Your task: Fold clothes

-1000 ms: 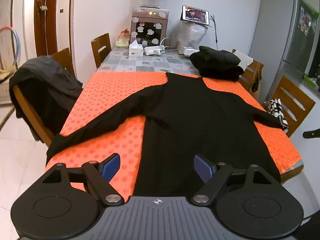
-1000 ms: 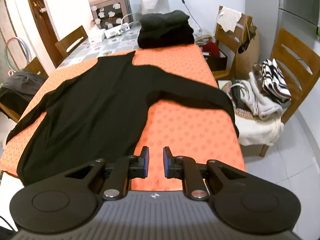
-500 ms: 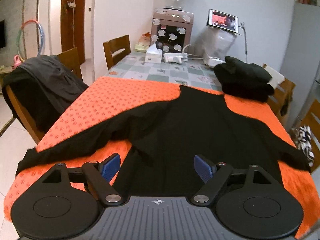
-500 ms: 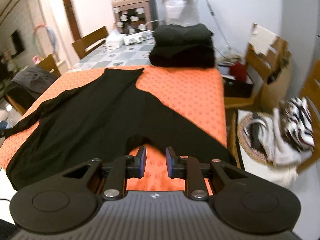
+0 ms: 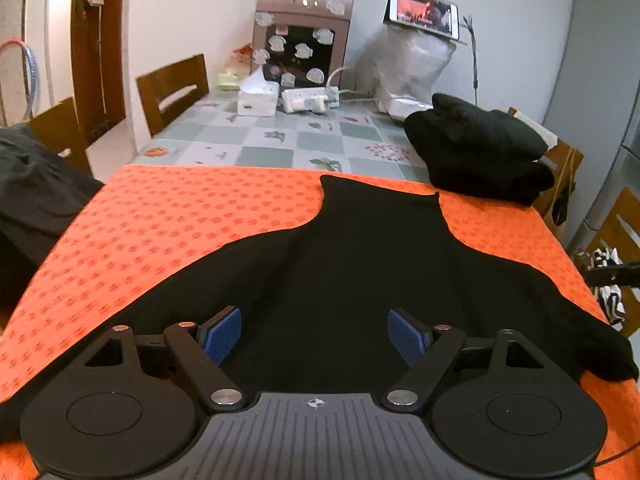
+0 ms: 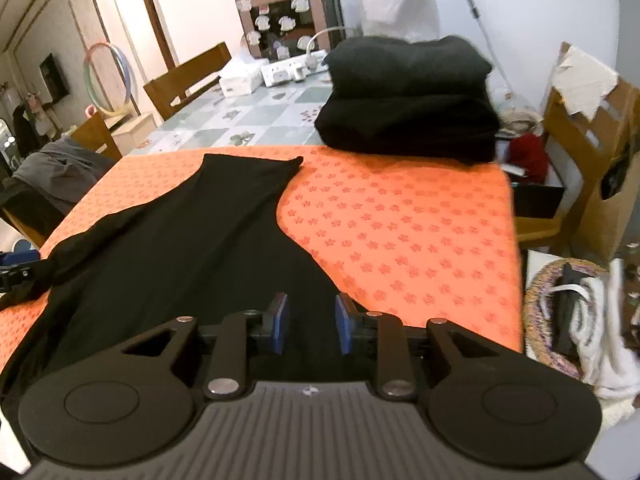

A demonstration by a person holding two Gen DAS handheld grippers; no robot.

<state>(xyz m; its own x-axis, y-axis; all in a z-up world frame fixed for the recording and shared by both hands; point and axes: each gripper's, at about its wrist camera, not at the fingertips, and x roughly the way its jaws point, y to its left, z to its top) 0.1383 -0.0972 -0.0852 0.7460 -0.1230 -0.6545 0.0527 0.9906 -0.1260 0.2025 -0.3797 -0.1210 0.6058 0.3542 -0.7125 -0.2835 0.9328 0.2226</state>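
A black long-sleeved top (image 5: 360, 264) lies flat on the orange cloth (image 5: 168, 216), collar towards the far end. My left gripper (image 5: 314, 336) hovers open and wide over the lower body of the top, with nothing between its blue pads (image 5: 222, 334). From the table's right side, my right gripper (image 6: 312, 322) hangs over the top (image 6: 192, 248) near its right sleeve. Its jaws are open by a narrow gap and hold nothing. The right gripper's tip (image 5: 612, 272) shows at the left wrist view's right edge.
A stack of folded black clothes (image 6: 408, 96) sits beyond the orange cloth (image 6: 400, 232). A tissue box (image 5: 256, 100) and power strip (image 5: 310, 100) stand at the far end. Wooden chairs (image 5: 172, 88) line the sides. A basket of laundry (image 6: 560, 320) sits on the floor at right.
Both grippers have moved forward and lower over the top, which now fills more of each view. The right gripper's jaws have widened a little. The left gripper stayed wide open.
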